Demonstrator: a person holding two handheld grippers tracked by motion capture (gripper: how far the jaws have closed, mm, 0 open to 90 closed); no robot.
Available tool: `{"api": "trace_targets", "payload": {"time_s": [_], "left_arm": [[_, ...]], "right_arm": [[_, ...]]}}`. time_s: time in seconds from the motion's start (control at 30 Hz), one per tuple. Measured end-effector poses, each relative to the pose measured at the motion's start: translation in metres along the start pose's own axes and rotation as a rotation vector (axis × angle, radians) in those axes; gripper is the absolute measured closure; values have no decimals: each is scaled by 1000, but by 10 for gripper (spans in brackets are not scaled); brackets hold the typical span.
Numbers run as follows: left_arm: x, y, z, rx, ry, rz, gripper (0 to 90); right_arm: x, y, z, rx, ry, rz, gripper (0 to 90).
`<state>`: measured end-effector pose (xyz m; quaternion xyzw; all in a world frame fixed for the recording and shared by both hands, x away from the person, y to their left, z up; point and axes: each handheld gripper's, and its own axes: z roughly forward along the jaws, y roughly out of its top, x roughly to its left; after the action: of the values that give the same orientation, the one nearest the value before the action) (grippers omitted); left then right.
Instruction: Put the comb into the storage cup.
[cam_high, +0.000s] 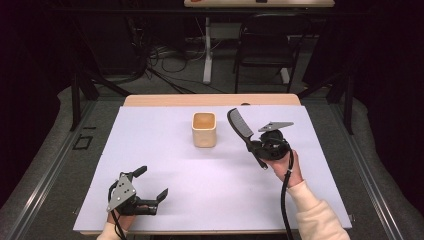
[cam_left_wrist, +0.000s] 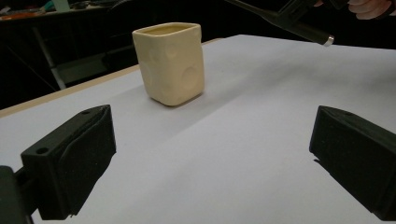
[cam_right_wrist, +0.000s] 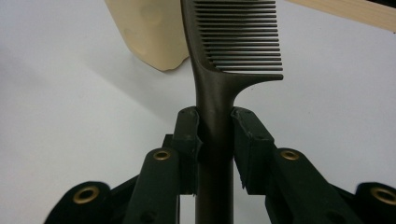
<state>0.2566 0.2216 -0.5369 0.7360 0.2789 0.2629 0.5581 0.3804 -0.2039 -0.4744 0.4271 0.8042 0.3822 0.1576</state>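
Note:
A cream square cup (cam_high: 204, 129) stands upright near the middle of the white table cover (cam_high: 165, 165). My right gripper (cam_high: 253, 146) is shut on the handle of a black comb (cam_high: 240, 126), held above the table to the right of the cup, teeth end pointing away. In the right gripper view the comb (cam_right_wrist: 233, 42) runs up between the pads (cam_right_wrist: 189, 133), with the cup (cam_right_wrist: 149, 32) behind it. My left gripper (cam_high: 152, 183) rests low at the front left, open and holding nothing. In the left gripper view the cup (cam_left_wrist: 170, 63) stands ahead of the spread jaws, and the comb's handle tip (cam_left_wrist: 308, 32) shows top right.
A wooden table edge (cam_high: 210, 99) runs along the far side of the cover. Beyond it stand a black chair (cam_high: 267, 47), a desk leg (cam_high: 207, 50) and floor cables (cam_high: 165, 55). Dark frame posts flank the table.

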Motion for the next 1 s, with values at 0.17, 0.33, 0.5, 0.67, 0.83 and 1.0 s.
{"api": "trace_targets", "payload": {"time_s": [0.17, 0.33, 0.5, 0.67, 0.83, 1.0], "left_arm": [[0, 0, 0, -1, 5, -3, 3], [1, -1, 0, 1, 4, -4, 3], [1, 0, 0, -1, 3, -2, 3], [1, 0, 1, -1, 2, -3, 3], [1, 0, 1, -2, 2, -2, 3], [1, 0, 1, -2, 3, -2, 4]], "right_arm": [[-2, 2, -1, -14, 4, 7, 723], [-2, 6, -4, -28, 5, 7, 722], [-1, 9, -2, -34, 10, -5, 723], [1, 13, -1, -39, 14, -14, 723], [1, 18, 1, -47, 21, -23, 722], [2, 25, 1, -57, 21, -26, 723]]}}
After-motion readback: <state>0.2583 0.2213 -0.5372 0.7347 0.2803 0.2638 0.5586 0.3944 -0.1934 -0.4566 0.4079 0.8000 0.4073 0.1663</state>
